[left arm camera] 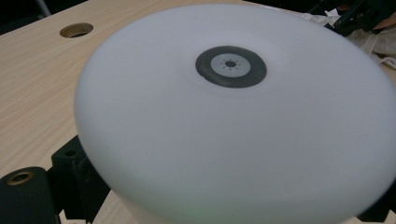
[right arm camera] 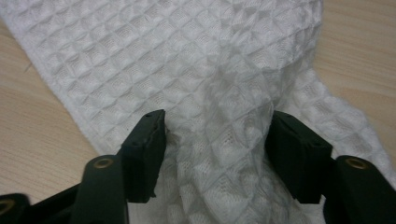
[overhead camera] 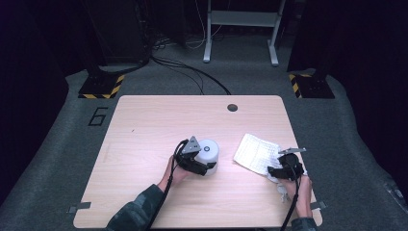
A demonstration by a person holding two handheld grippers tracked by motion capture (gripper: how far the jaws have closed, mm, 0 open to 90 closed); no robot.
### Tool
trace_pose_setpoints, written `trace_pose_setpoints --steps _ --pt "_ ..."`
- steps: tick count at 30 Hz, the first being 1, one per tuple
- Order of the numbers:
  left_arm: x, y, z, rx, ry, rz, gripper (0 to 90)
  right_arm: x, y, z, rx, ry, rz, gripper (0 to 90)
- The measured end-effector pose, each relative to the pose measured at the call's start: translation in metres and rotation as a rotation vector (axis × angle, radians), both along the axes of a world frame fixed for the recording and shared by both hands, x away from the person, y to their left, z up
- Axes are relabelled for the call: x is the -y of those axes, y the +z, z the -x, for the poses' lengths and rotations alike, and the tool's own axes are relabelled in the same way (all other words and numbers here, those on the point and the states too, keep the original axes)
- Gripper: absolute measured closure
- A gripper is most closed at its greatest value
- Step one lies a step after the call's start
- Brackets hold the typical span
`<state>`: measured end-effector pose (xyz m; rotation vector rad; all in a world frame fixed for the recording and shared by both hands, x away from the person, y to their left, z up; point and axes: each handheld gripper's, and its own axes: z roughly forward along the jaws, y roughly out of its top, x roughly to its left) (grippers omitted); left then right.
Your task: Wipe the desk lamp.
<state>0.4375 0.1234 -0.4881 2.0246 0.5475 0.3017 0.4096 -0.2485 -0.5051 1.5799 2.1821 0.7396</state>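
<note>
Two forearms enter the high view from the bottom edge, one gripper in each hand. Right gripper (overhead camera: 278,169): jaws partly apart, a raised fold of the cloth (overhead camera: 256,153) bunched between them; in the right gripper view the left pad touches the fold, but whether both pads press it cannot be told. Left gripper (overhead camera: 204,166): jaws set wide around the lower side of the cylinder (overhead camera: 209,153); in the left gripper view the white body spans the gap, and contact at the pads is hidden.

Count: one cloth, one cylinder, one table (overhead camera: 144,125).

Cloth: white waffle weave, flat on the table's right side, long axis running from near right to far left. Cylinder: white, upright at table centre, axis vertical, dark ring on its top face. Cloth and cylinder lie apart.
</note>
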Motion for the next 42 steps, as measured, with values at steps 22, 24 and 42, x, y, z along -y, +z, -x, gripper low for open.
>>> trace_pose_setpoints --steps 22,24,42 --pt "0.001 0.000 0.000 -0.004 0.008 0.000 8.6 -0.028 0.028 0.014 0.164 0.119 -0.005 83.7" --pt "0.000 0.001 0.000 -0.005 0.008 -0.003 8.6 -0.034 0.035 0.016 0.180 0.152 -0.018 83.7" --pt "0.000 0.000 0.000 0.000 0.000 -0.006 8.6 -0.073 0.078 0.019 0.277 0.409 -0.092 83.6"
